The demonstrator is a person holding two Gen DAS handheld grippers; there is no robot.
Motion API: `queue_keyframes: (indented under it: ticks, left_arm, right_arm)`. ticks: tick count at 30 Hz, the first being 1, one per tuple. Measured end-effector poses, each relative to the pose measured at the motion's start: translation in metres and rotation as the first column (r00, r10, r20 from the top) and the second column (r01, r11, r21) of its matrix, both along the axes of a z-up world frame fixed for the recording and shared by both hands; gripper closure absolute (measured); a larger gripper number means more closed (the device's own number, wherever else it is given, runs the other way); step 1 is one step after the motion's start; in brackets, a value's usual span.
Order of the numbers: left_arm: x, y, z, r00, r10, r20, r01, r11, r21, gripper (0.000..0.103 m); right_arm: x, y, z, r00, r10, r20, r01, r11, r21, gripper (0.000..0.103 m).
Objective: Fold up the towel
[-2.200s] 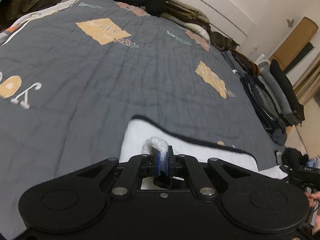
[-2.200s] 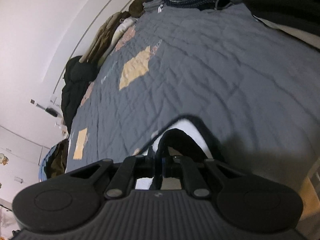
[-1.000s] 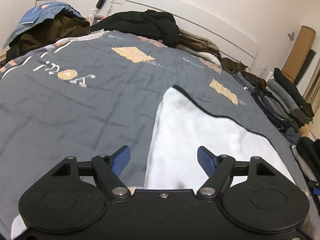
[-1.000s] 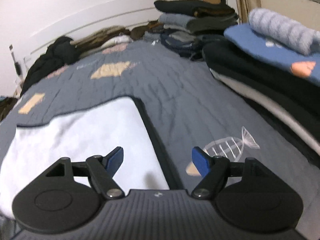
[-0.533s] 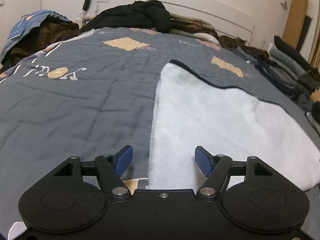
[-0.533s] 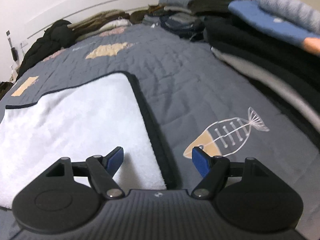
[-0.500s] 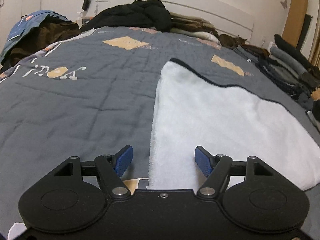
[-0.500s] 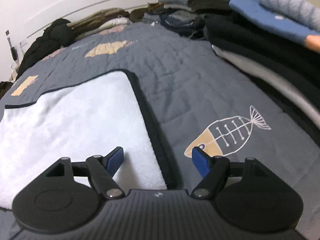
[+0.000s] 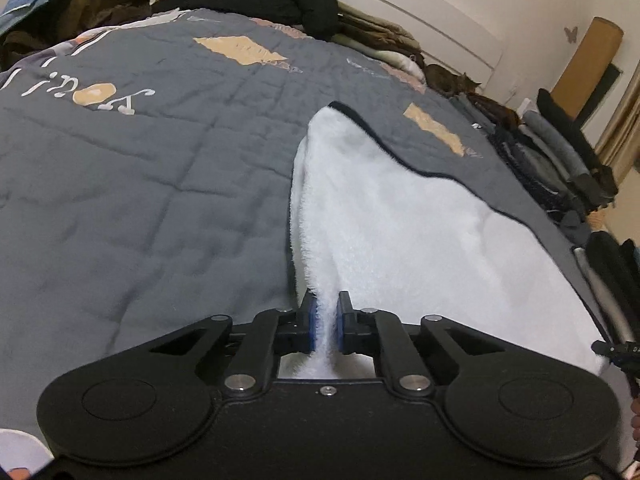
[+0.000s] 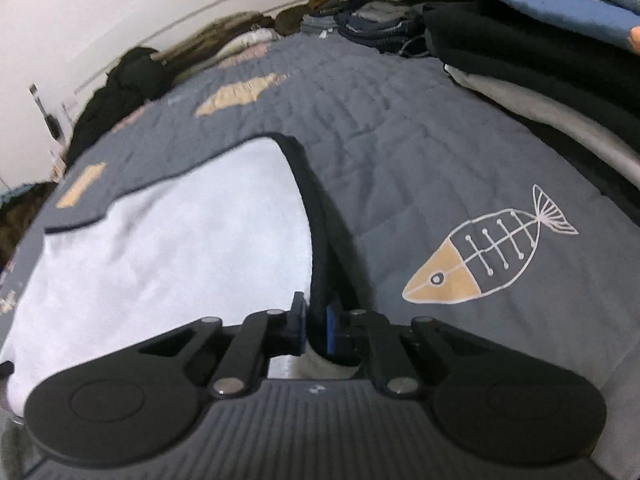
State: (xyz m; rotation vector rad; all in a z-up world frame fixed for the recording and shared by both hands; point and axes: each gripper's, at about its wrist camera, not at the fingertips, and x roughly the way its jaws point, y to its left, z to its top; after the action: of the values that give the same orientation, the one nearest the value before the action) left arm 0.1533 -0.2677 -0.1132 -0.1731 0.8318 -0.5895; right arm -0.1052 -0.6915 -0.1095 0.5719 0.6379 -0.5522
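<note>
The white towel lies spread on the bed's grey quilt, its dark-trimmed far edge away from me. My left tongs pinch its near left corner; my right tongs pinch the near right, trimmed corner. I judge a fold under way. Half a second ago both tongs stood wide over those corners.
</note>
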Motion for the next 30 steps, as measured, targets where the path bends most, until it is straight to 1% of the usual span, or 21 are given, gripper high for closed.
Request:
queue_keyframes:
  ticks: [3,5,8,10,12,13,15,16,17,18,21,23,26,28,29,30]
  left_arm:
    - [-0.004,0.002,0.008,1.0,-0.02,-0.001,0.02,0.999,0.027,0.096]
    - [-0.008,0.004,0.01,0.999,-0.037,-0.016,0.038,0.998,0.057,0.098]
    - [-0.015,0.003,0.009,0.998,-0.064,-0.024,0.066,0.992,0.11,0.098]
    - [-0.018,-0.002,0.007,0.996,-0.085,-0.003,0.085,0.984,0.157,0.098]
    - [-0.02,-0.006,0.005,0.996,-0.089,0.025,0.083,0.98,0.183,0.095]
    - [-0.019,-0.006,0.006,0.996,-0.079,0.037,0.072,0.982,0.173,0.094]
    - [-0.016,-0.004,0.007,0.997,-0.058,0.059,0.049,0.987,0.154,0.08]
    - [-0.015,-0.004,0.008,0.996,-0.048,0.07,0.037,0.989,0.144,0.066]
    - [-0.014,-0.003,0.009,0.996,-0.037,0.081,0.026,0.991,0.135,0.056]
    - [-0.013,-0.002,0.01,0.995,-0.027,0.092,0.015,0.992,0.125,0.055]
    - [-0.015,-0.002,0.018,0.988,-0.019,0.155,0.0,0.993,0.121,0.055]
    - [-0.018,-0.004,0.024,0.98,-0.022,0.197,-0.002,0.993,0.121,0.055]
    - [-0.017,-0.02,0.034,0.973,-0.088,0.215,0.067,0.992,0.107,0.055]
    - [-0.012,-0.04,0.04,0.964,-0.149,0.222,0.125,0.985,0.116,0.055]
    - [-0.009,-0.051,0.043,0.958,-0.179,0.224,0.155,0.98,0.123,0.055]
    - [-0.004,-0.064,0.046,0.952,-0.207,0.224,0.182,0.975,0.126,0.055]
  right_arm:
    - [-0.008,0.003,0.009,1.0,0.016,0.013,-0.016,1.0,-0.002,0.096]
    - [-0.013,0.005,0.011,1.0,0.031,0.002,-0.031,0.999,-0.01,0.096]
    - [-0.02,0.008,0.012,0.999,0.049,-0.023,-0.049,0.999,-0.021,0.096]
    - [-0.02,0.01,0.011,0.997,0.067,-0.048,-0.069,0.997,-0.041,0.097]
    - [-0.017,0.012,0.007,0.995,0.07,-0.065,-0.074,0.995,-0.061,0.096]
    - [-0.015,0.013,0.006,0.995,0.069,-0.07,-0.074,0.995,-0.071,0.095]
    - [-0.013,0.015,0.004,0.996,0.058,-0.074,-0.065,0.994,-0.093,0.092]
    - [-0.012,0.015,0.004,0.996,0.062,-0.071,-0.069,0.993,-0.098,0.091]
    - [-0.01,0.013,0.005,0.996,0.062,-0.071,-0.069,0.993,-0.099,0.088]
    - [-0.01,0.011,0.005,0.996,0.055,-0.072,-0.062,0.993,-0.1,0.084]
    - [-0.01,0.005,0.007,0.997,-0.003,-0.073,-0.005,0.993,-0.117,0.077]
    - [-0.011,0.0,0.012,0.998,-0.041,-0.05,0.033,0.989,-0.144,0.073]
    - [-0.008,-0.005,0.019,0.997,-0.072,-0.036,0.065,0.983,-0.171,0.07]
    - [-0.004,-0.009,0.023,0.996,-0.087,-0.019,0.082,0.982,-0.172,0.068]
    - [-0.002,-0.01,0.025,0.997,-0.081,-0.003,0.079,0.983,-0.168,0.065]
    - [0.0,-0.011,0.028,0.997,-0.074,0.012,0.075,0.984,-0.164,0.061]
